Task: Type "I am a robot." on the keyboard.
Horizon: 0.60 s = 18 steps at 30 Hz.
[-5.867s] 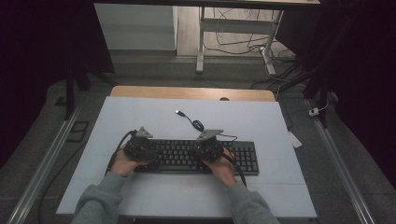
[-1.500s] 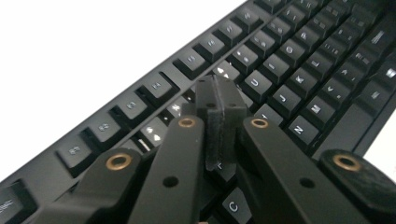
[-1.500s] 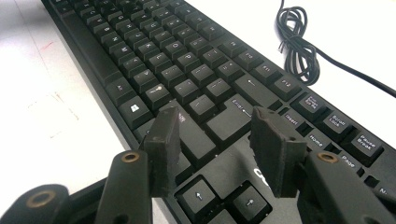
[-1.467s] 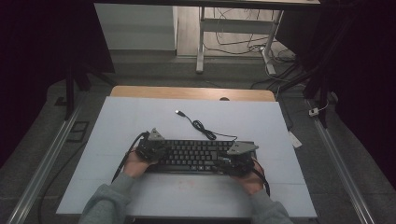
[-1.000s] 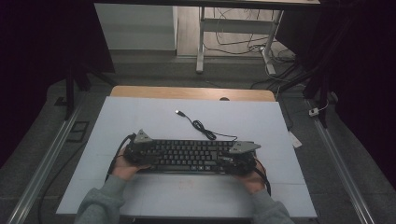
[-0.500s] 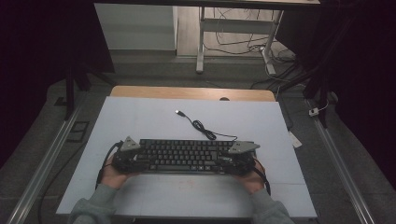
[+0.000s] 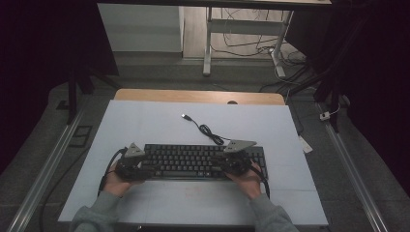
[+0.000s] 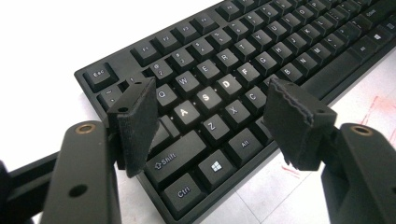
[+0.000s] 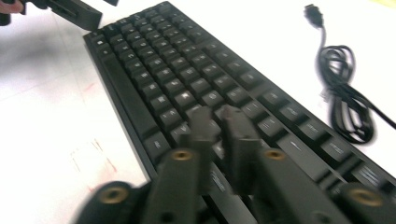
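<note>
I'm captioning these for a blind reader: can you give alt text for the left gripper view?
The left gripper, its two black jaws open with nothing between them, hangs over the left end of a black keyboard, above the A, S and Z keys. The keyboard lies slantwise on a white table with faint red marks near its front edge.

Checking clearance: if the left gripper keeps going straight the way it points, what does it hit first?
Most likely the keyboard. The left gripper has its jaws open, pointing down at the left letter keys, roughly A, S, Z, X. Nothing lies between them, though the depth of the gap is unclear.
</note>
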{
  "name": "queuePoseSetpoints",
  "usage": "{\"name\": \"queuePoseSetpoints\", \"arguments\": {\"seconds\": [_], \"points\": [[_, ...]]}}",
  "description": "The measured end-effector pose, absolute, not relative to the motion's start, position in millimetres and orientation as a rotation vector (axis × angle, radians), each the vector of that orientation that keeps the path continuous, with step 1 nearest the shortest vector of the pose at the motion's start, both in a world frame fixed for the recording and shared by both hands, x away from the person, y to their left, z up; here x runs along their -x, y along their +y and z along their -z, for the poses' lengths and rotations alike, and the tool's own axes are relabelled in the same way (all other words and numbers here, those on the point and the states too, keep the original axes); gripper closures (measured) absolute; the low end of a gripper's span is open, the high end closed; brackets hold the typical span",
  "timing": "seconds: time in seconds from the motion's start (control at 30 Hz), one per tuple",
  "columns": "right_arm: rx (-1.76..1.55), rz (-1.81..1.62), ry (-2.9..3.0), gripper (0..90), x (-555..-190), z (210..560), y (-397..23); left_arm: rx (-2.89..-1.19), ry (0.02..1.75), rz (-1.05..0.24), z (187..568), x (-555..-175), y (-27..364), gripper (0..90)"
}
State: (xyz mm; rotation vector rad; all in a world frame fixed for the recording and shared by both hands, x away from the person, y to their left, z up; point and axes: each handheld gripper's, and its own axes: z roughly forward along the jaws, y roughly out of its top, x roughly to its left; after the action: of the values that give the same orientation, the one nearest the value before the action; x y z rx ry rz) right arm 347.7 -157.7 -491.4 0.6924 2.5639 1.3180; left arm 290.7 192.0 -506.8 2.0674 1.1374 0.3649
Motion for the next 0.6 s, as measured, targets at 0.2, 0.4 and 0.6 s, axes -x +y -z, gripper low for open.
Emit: {"name": "queuePoseSetpoints", "arguments": {"seconds": [0.2,0.4,0.6], "points": [[-0.698,-1.256,2.626,89.7,-353.6,499.7,-141.5,-2.076,1.13,-0.368,507.4,-291.1,189.9,35.1],[-0.688,-1.211,2.675,89.7,-355.8,508.7,-126.7,-2.079,1.126,-0.37,507.4,-290.5,189.4,35.1],[-0.647,-1.18,2.699,89.7,-352.2,509.8,-118.0,-2.08,1.12,-0.371,506.9,-289.9,189.1,35.1]]}}
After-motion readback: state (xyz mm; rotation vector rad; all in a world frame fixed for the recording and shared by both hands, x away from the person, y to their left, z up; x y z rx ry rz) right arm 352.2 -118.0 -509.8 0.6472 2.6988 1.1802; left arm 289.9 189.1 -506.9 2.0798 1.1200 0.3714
